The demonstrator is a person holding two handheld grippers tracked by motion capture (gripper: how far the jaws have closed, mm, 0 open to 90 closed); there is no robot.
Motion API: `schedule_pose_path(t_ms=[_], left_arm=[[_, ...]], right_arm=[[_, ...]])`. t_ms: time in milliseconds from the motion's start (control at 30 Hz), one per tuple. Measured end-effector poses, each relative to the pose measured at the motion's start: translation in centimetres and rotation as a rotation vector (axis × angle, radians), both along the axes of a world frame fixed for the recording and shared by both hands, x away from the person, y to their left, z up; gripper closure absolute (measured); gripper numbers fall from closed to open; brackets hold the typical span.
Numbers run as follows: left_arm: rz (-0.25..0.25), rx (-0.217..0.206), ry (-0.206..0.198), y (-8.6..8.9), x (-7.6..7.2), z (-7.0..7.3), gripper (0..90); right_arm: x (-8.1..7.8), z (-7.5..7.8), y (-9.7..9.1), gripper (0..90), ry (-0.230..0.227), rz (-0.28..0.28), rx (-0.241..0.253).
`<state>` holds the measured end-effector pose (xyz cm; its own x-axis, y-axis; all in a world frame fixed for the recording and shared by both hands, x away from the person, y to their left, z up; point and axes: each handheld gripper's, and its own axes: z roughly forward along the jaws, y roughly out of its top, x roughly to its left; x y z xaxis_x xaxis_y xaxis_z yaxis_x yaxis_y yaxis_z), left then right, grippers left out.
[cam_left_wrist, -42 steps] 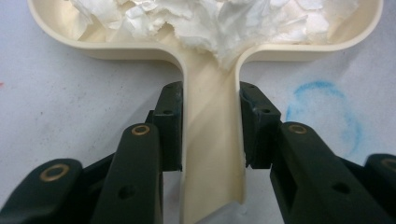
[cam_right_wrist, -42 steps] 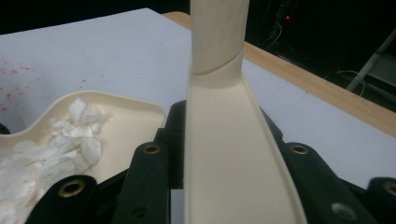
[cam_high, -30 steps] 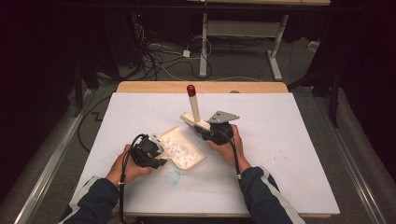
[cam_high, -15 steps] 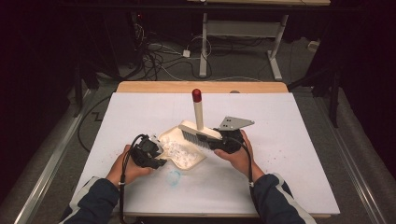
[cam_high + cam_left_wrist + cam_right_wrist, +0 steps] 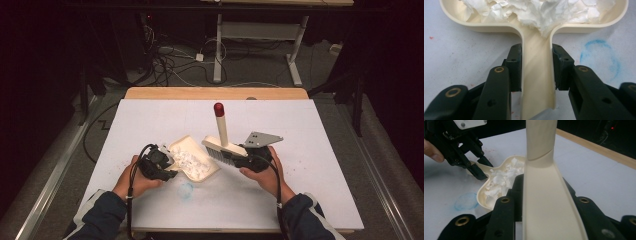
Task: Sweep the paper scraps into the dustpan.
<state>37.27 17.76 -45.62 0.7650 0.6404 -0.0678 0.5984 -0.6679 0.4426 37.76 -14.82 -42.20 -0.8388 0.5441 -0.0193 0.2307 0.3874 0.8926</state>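
Brush swings off the dustpan, scraps stay in.

Your right gripper [image 5: 246, 159], clamped on the brush [image 5: 223, 145], has moved right and up over the last second; bristles now hang beside the pan's right edge. Your left gripper [image 5: 536, 70] holds steady, jaws tight on the dustpan [image 5: 536, 82] handle, pan flat on the table [image 5: 320, 150] with paper scraps [image 5: 544, 12] inside. Sweep looks done; dumping likely comes next.
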Motion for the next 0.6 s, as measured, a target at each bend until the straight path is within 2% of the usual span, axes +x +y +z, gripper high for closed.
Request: schedule_pose_path(t_ms=[267, 600], left_arm=[[0.011, -0.011, -0.018, 0.3, -0.3, 0.3, 63.7], [0.049, -0.024, -0.026, 1.4, -0.8, 0.3, 63.6]], right_arm=[[-1.5, 1.2, -2.9, 67.0, -0.001, -0.029, 0.003], [-3.6, 1.7, -5.6, 67.0, 0.009, -0.057, -0.008]])
